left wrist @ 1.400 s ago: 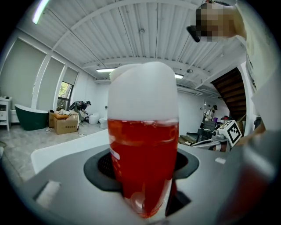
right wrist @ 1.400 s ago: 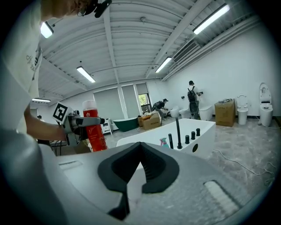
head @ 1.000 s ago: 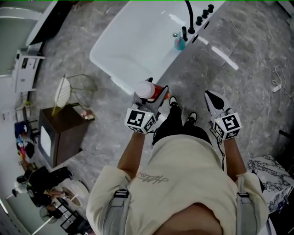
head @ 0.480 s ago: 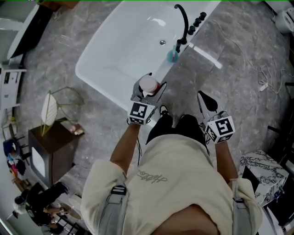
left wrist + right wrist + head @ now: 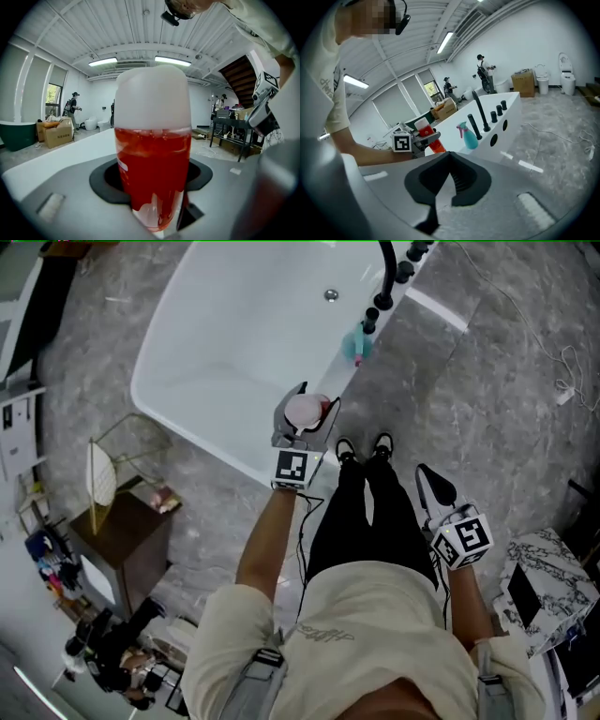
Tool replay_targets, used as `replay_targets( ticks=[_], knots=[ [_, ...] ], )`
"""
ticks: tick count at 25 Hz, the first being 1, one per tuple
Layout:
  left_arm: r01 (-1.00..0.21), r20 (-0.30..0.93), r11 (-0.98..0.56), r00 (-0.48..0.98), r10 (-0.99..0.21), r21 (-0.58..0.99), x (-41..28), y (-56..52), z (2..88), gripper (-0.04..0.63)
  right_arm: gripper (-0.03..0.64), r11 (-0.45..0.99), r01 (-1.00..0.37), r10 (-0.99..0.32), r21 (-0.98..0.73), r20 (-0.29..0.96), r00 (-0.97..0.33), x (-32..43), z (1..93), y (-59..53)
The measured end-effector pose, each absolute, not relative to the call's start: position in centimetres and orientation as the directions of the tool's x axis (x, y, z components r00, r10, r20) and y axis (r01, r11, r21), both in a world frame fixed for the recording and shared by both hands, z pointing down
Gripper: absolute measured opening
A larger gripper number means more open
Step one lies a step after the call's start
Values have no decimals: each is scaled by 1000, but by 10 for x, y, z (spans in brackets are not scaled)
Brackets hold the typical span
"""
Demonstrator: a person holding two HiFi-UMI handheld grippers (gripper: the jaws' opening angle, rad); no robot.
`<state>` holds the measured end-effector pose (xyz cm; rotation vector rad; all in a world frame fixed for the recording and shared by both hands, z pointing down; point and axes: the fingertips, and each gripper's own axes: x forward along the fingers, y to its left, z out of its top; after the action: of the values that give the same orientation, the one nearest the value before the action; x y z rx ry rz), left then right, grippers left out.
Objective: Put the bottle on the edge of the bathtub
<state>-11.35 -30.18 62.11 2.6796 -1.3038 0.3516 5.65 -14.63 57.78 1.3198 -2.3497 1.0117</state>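
The bottle [image 5: 305, 412] holds red liquid and has a white cap. My left gripper [image 5: 302, 423] is shut on it and holds it upright over the near rim of the white bathtub [image 5: 187, 432]. In the left gripper view the bottle [image 5: 152, 159] fills the middle, with the grey jaws pressed on its lower body. My right gripper [image 5: 427, 476] hangs lower to the right beside the person's leg, shut and with nothing in it [image 5: 449, 164]. From the right gripper view I see the bottle [image 5: 433, 143] in the left gripper next to the tub.
A teal spray bottle [image 5: 354, 343] and a black faucet with knobs [image 5: 386, 277] stand on the tub's right rim. On the grey marble floor are a dark side table [image 5: 131, 531], a wire-frame stand [image 5: 108, 460], a marbled box [image 5: 548, 582] and cables [image 5: 562, 371].
The person has stepped up to the tub. The left gripper has carried the bottle forward over the rim. The right gripper has dropped back and lower at the right.
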Motion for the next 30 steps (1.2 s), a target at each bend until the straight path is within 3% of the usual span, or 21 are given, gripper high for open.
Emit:
replay_targets(
  ticks=[7, 16, 23, 30],
  knots=[
    [-809, 319, -587, 565, -761, 35, -107, -319, 685, 299, 0, 359, -814, -587, -457, 567, -578, 64, 617, -146],
    [-783, 278, -621, 588, -760, -43, -98, -326, 693, 301, 0, 352, -801, -534, -484, 599, -597, 67, 639, -141],
    [-763, 316, -641, 590, -743, -82, -98, -316, 696, 302, 0, 366, -792, -530, -489, 591, -609, 62, 637, -146],
    [-800, 382, -600, 552, -741, -8, -103, -314, 719, 313, 0, 364, -796, -550, -484, 578, -603, 58, 638, -147]
  ],
)
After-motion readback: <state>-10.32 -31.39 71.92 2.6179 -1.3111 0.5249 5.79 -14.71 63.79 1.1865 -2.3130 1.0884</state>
